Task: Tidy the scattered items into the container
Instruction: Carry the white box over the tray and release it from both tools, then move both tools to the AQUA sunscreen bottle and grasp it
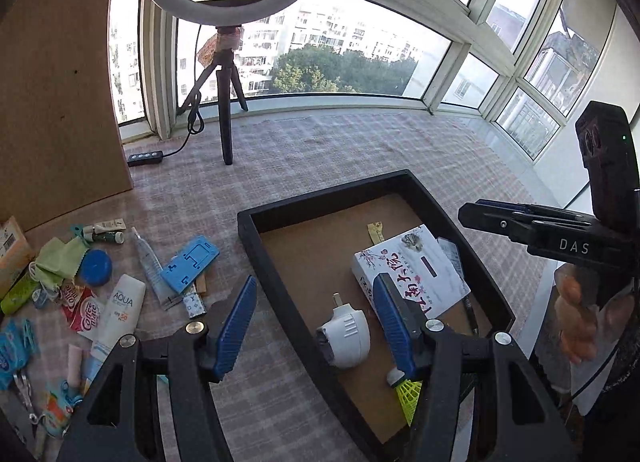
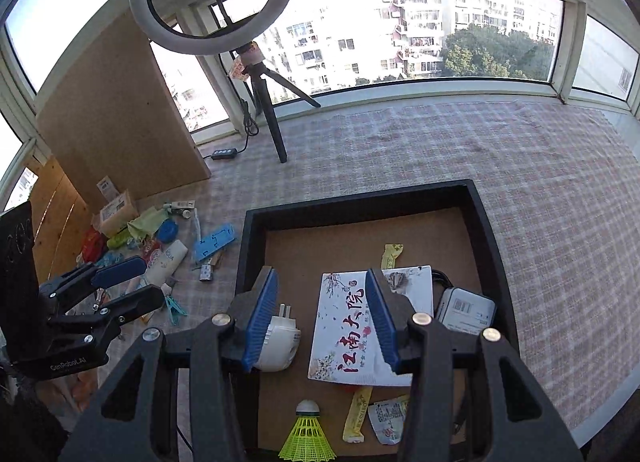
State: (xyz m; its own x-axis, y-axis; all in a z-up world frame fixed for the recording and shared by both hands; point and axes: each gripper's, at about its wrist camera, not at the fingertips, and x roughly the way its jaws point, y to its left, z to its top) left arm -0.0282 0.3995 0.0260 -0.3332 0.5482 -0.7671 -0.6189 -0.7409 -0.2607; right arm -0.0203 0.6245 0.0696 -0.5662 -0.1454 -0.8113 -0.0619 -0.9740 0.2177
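Left wrist view: the left tongs [image 1: 316, 316] are spread wide and grasp nothing, their blue fingers [image 1: 236, 328] straddling the near-left wall of the black tray [image 1: 276, 262]. One finger hangs over the checked cloth on the desk [image 1: 320, 142], the other over the tray's brown floor. In the tray lie a white plug adapter [image 1: 346, 338], a white box with red calligraphy [image 1: 412, 270], a yellow shuttlecock [image 1: 406, 392] and a yellow sachet [image 1: 375, 236]. Left of the tray, on the cloth, is the scattered pile: a blue phone stand [image 1: 190, 264], an AQUA sunscreen tube [image 1: 120, 310], a blue round lid [image 1: 95, 267], a green cloth [image 1: 60, 260] and a clear tube [image 1: 148, 262]. The right tongs [image 1: 468, 214] show at the right edge, seen side-on, so whether they are parted cannot be told here.

Right wrist view: the right tongs [image 2: 322, 316] are released and empty above the tray [image 2: 492, 246], over the adapter [image 2: 280, 342] and the calligraphy box [image 2: 344, 326]. A grey device with a barcode label [image 2: 464, 310] lies right of the box; the shuttlecock [image 2: 307, 436] sits at the near edge. The left tongs [image 2: 142, 280] hang parted above the pile.
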